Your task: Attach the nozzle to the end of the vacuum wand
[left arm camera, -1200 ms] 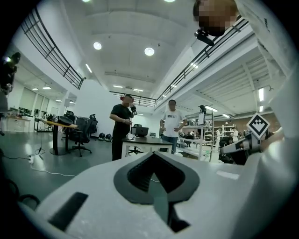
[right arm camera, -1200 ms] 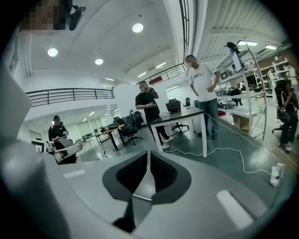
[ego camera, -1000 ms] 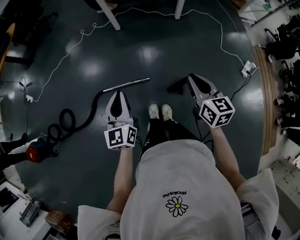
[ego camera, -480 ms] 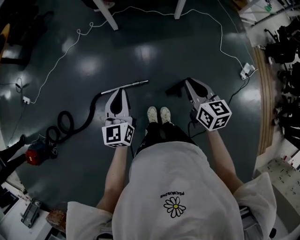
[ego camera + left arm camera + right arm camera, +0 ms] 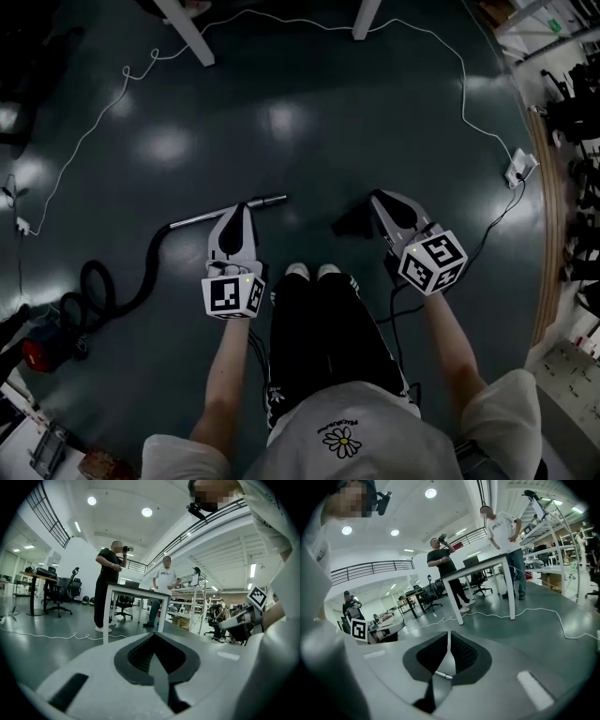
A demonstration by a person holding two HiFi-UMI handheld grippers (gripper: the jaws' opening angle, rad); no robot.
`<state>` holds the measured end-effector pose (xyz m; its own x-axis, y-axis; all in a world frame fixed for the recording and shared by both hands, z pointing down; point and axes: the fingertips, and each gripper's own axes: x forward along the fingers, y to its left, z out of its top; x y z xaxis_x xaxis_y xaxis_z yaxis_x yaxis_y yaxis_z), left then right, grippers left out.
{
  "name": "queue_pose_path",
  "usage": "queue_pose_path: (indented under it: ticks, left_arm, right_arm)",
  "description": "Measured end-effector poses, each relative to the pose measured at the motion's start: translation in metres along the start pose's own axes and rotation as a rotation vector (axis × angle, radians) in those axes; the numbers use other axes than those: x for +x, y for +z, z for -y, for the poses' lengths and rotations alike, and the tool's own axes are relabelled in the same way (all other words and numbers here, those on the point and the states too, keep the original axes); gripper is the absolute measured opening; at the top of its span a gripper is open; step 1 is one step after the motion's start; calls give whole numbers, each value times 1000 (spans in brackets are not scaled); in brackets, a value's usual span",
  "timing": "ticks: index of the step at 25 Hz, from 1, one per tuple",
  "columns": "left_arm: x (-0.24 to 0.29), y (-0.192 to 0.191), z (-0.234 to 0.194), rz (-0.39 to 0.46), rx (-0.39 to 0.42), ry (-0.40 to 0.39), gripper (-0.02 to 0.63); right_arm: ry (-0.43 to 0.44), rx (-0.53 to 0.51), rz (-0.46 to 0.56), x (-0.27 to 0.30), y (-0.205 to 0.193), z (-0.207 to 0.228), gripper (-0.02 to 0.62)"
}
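The silver vacuum wand [image 5: 230,212] lies on the dark floor, its free end [image 5: 281,199] pointing right and its other end joined to a black hose [image 5: 141,281]. The hose runs to a red vacuum body [image 5: 37,343] at the lower left. My left gripper [image 5: 246,210] hovers over the wand's middle, shut and empty; its pads [image 5: 140,656] meet. A black nozzle [image 5: 351,221] lies on the floor just left of my right gripper [image 5: 375,199]. The right gripper's pads [image 5: 461,653] stand almost together with nothing between them.
The person's shoes [image 5: 309,272] stand between the two grippers. A white cable [image 5: 94,127] loops over the floor to a power strip [image 5: 518,169]. White table legs [image 5: 187,33] stand at the far side, with two people [image 5: 447,569] beside the table. Shelving [image 5: 577,122] lines the right edge.
Both grippers have come down toward the floor as the person bends at the knees. Wand and nozzle lie where they were. Neither gripper's jaws have changed.
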<state>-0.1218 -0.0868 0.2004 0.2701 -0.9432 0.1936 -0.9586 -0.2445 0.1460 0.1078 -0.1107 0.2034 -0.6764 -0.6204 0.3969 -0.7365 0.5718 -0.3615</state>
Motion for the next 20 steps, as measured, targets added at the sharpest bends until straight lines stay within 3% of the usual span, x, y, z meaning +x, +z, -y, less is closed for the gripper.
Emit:
queue_pose_path:
  ticks: [5, 10, 15, 20]
  left_arm:
    - [63, -171, -47, 140, 31, -3, 2]
    - [86, -267, -48, 262, 84, -76, 2]
    - [86, -339, -35, 226, 149, -98, 2]
    - [79, -397, -29, 154, 133, -98, 3]
  right_arm:
    - [13, -43, 73, 102, -155, 94, 29]
    - [105, -83, 115, 150, -255, 138, 43]
    - [118, -128, 64, 156, -311, 158, 69]
    - [16, -259, -113, 125, -372, 190, 111]
